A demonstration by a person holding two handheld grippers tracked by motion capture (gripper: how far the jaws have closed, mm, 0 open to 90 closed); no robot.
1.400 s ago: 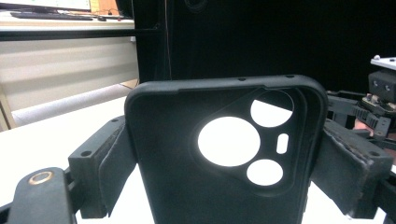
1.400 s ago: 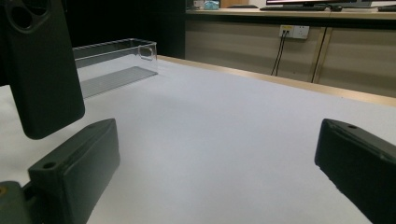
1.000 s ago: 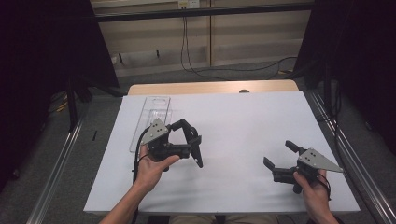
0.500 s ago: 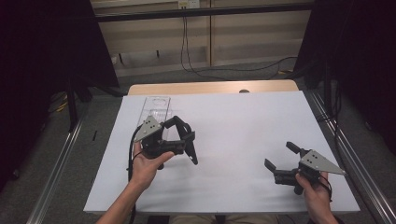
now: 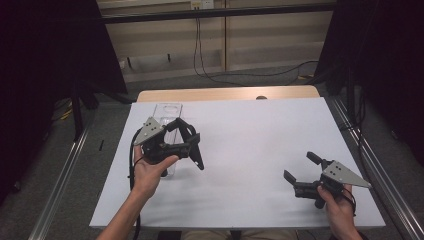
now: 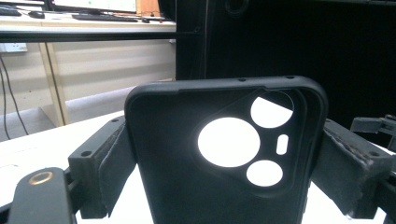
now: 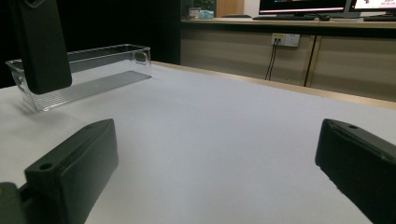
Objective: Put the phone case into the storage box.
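Note:
My left gripper [image 5: 193, 148] is held above the left part of the white table [image 5: 250, 135], shut on a black phone case [image 6: 224, 186]. The case stands upright between the jaws, its camera cut-outs showing the white table behind. In the right gripper view the case [image 7: 41, 44] hangs in front of a clear plastic tray [image 7: 88, 77]. That tray [image 5: 167, 108] lies at the table's far left, just beyond the left gripper. My right gripper [image 5: 302, 167] rests low near the front right corner, open, with nothing between its fingers [image 7: 74, 163].
A wooden strip [image 5: 225, 94] runs along the table's far edge. Metal rails [image 5: 365, 150] flank the table on the floor, and cables hang by the back wall. White surface stretches between the two grippers.
The left gripper has carried the phone case to the left and a little farther away, closer to the clear tray. The right gripper has barely moved.

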